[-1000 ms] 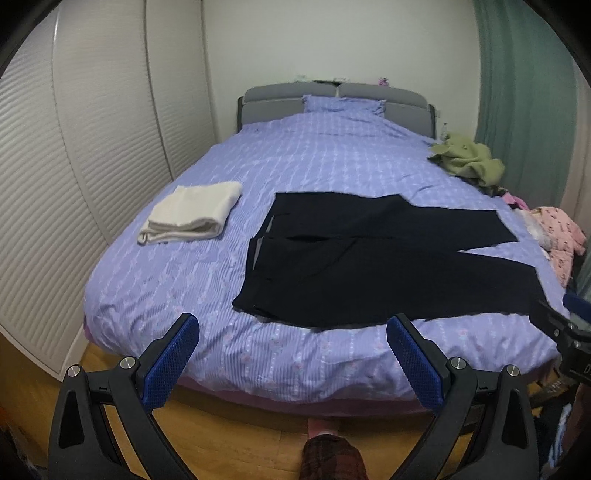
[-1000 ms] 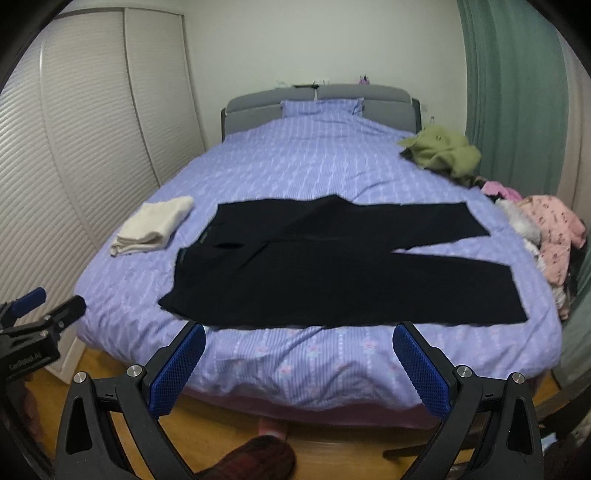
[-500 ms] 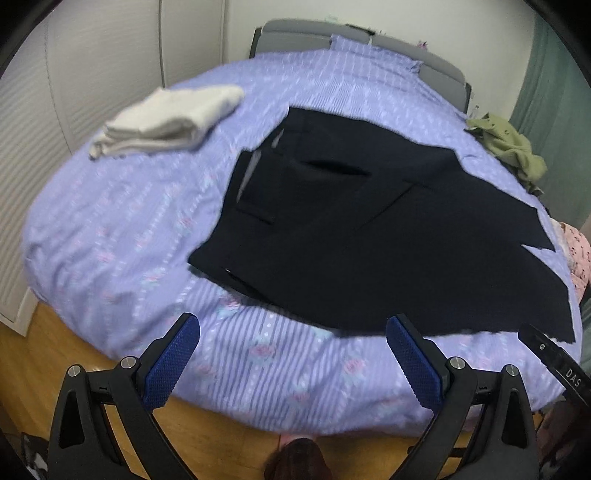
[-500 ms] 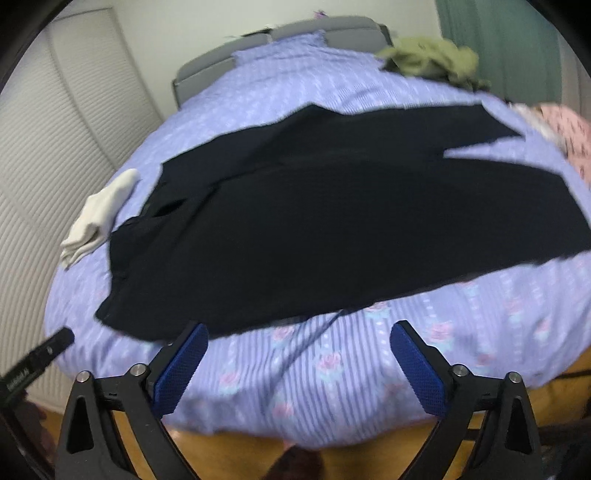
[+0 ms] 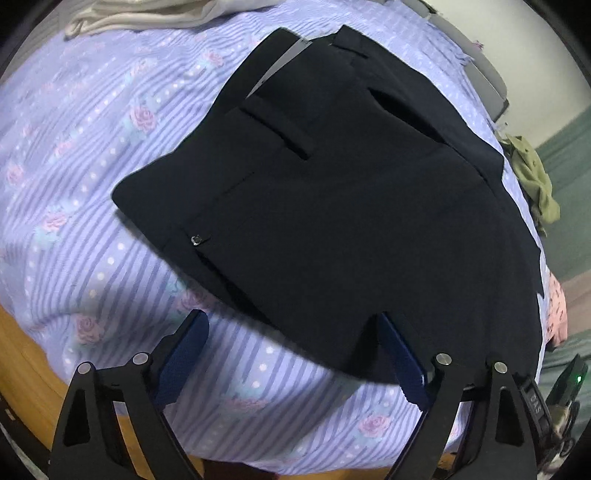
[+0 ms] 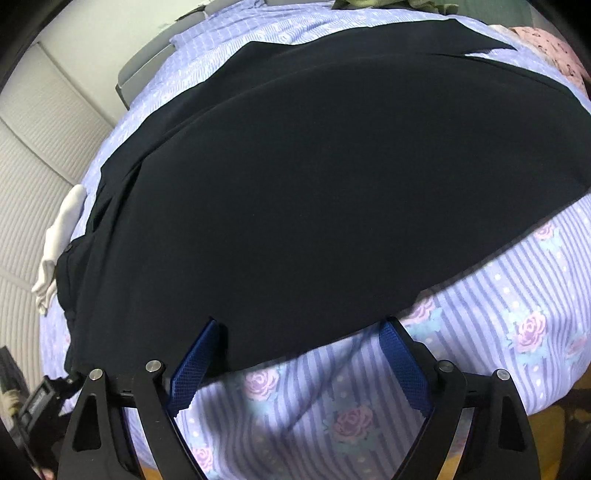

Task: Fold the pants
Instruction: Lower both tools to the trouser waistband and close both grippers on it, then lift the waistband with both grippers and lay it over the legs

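Left wrist view: much closer to the bed than a second ago, tilted down. One pair of black pants spread flat on the striped bedspread, waist end nearest. Left gripper open, just been narrowing, astride the near edge, nothing clamped. One cream folded cloth, one green garment.

Right wrist view: likewise nearer. Right gripper open, just been narrowing, nothing pinched, over the pants leg edge.
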{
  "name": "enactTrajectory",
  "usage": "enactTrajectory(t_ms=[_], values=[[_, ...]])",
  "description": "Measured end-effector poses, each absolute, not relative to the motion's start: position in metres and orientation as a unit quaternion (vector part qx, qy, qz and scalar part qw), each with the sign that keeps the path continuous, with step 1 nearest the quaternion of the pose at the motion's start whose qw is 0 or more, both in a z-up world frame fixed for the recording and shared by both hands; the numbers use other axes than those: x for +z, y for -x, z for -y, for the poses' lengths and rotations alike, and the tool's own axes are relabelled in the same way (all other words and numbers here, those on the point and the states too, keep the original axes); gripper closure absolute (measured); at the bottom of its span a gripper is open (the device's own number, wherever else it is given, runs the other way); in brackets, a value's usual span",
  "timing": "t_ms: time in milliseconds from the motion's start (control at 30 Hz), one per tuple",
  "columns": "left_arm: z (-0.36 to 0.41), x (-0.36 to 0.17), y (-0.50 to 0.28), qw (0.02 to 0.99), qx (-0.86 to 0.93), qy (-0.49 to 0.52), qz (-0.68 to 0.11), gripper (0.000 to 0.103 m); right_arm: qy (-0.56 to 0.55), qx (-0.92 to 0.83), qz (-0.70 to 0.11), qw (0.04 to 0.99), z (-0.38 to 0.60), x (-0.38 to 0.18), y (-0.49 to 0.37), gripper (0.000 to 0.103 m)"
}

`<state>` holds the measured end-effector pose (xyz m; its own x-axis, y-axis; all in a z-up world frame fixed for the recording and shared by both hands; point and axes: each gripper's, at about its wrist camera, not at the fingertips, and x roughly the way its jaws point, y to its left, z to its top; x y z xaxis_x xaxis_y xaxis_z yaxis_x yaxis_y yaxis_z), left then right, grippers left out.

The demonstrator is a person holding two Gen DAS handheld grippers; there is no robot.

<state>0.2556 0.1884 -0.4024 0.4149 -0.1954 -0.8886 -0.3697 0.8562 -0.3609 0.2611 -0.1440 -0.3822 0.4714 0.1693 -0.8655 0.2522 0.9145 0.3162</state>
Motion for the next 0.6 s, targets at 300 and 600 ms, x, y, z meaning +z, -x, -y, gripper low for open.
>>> enactTrajectory(t_ms=[300, 600], values=[[-0.173, -0.377, -0.284, 0.798, 0.044, 0.232, -0.555, 0.087, -0.224, -0.025, -0.546, 0.807, 0.157, -0.376, -0.300, 0.067], [-0.171, -0.285, -0.289, 0.812, 0.024, 0.214, -0.542, 0.094, -0.148, -0.007, -0.546, 0.825, 0.144, -0.287, -0.323, 0.091]])
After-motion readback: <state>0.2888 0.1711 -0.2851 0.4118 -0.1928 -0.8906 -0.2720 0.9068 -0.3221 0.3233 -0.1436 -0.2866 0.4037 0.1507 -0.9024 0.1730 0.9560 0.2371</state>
